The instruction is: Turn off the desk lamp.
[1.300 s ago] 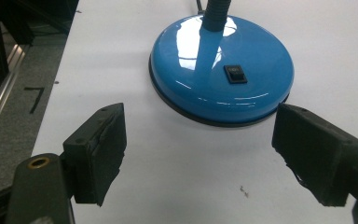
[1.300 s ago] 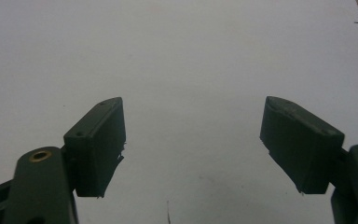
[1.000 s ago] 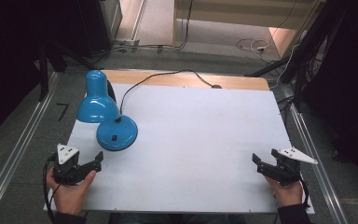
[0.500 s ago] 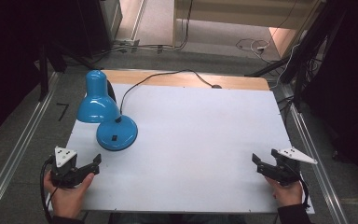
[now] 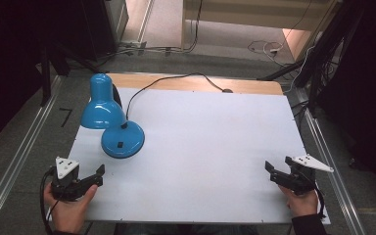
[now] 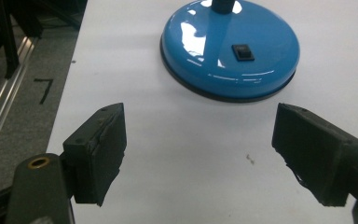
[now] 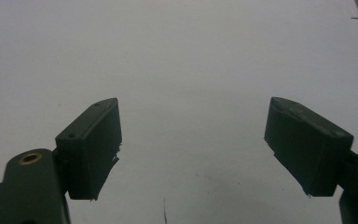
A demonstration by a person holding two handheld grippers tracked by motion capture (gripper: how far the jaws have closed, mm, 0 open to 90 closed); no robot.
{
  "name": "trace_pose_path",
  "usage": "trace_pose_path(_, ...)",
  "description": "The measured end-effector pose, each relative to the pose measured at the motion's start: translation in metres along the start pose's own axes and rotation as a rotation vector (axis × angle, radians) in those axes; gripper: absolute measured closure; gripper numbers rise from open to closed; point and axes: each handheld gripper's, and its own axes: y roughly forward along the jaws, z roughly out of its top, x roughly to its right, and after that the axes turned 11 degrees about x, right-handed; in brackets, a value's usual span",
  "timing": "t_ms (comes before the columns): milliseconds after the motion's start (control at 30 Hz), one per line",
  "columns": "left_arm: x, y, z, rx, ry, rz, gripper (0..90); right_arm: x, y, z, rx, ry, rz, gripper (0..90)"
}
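From the high view, a blue lamp (image 5: 111, 117) stood at the far left of the white worktop (image 5: 200, 147), its round base (image 5: 123, 139) on the sheet and its shade (image 5: 99, 105) tipped down just beside the base, toward the far left corner. A black cord (image 5: 176, 78) ran from the lamp across the wooden strip at the far edge. The left claw (image 5: 99, 172) sat at the near left corner, held in a hand (image 5: 68, 208) that came in from the bottom, its tips aimed at the lamp base and near it but apart. The right claw (image 5: 269, 170) sat at the near right edge, held by the other hand (image 5: 301, 200), pointing inward over bare sheet, well apart from the lamp.

The left gripper view gave what the high view could not: the left claw (image 6: 199, 149) was released, jaws spread wide with only worktop between them. The base (image 6: 230, 51) lay just ahead of the tips, untouched, a small black switch (image 6: 243, 52) on its top.

The right gripper view showed the right claw (image 7: 193, 149) likewise released, jaws wide apart over plain white worktop (image 7: 177, 60).
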Motion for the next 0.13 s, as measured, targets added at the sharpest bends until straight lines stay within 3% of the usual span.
trace_pose_path(133, -0.0073, 0.008, -0.0037, -0.045, -0.009, 0.058, 18.6, -0.0001, 0.0002, 0.0, -0.001, 0.0, 0.0, 17.4)
